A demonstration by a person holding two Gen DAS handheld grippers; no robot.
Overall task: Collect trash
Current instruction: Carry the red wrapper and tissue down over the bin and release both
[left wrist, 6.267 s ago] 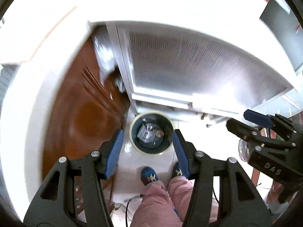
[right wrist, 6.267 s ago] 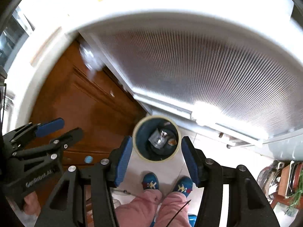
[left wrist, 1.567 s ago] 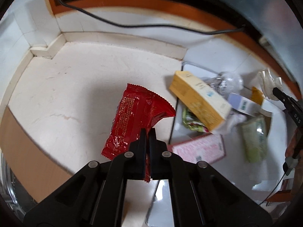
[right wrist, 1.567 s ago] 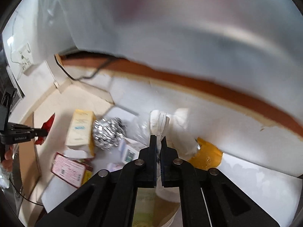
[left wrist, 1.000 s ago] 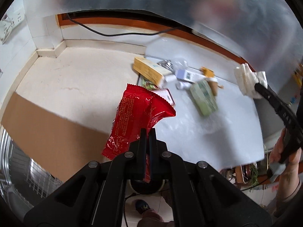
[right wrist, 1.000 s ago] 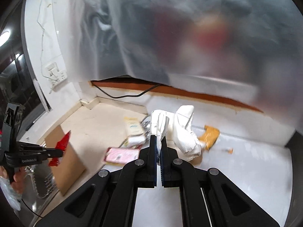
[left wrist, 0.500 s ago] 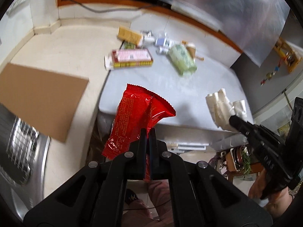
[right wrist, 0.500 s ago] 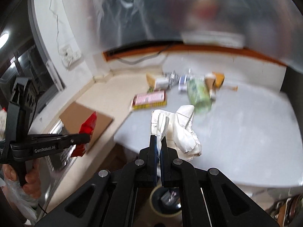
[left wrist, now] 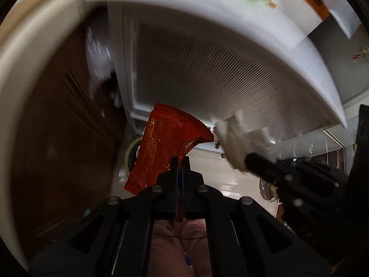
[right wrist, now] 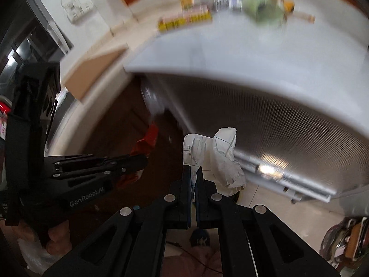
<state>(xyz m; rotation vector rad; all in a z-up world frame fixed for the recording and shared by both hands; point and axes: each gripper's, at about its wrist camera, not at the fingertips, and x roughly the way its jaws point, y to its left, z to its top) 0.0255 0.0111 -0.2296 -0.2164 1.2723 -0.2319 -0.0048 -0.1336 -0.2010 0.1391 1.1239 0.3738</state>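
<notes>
While left gripper (right wrist: 138, 159), marked "GenRobot.AI", clamps red wrapper (left wrist: 166, 147), right gripper (right wrist: 193, 173) clamps crumpled paper (right wrist: 221, 159).

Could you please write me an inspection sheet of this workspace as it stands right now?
Surface: white countertop, blurred, above a ribbed cabinet door.
Job's things: red snack wrapper in the left hand-held gripper; crumpled white paper in the right hand-held gripper; bin rim barely visible behind the wrapper.
Clutter: green packet, pink-and-yellow box and other blurred litter on the countertop.
Grippers: both shut on their items, pointing steeply down.
Cables: thin cord near the person's feet.
Surroundings: brown wooden cabinet, tiled floor, cardboard sheet.
</notes>
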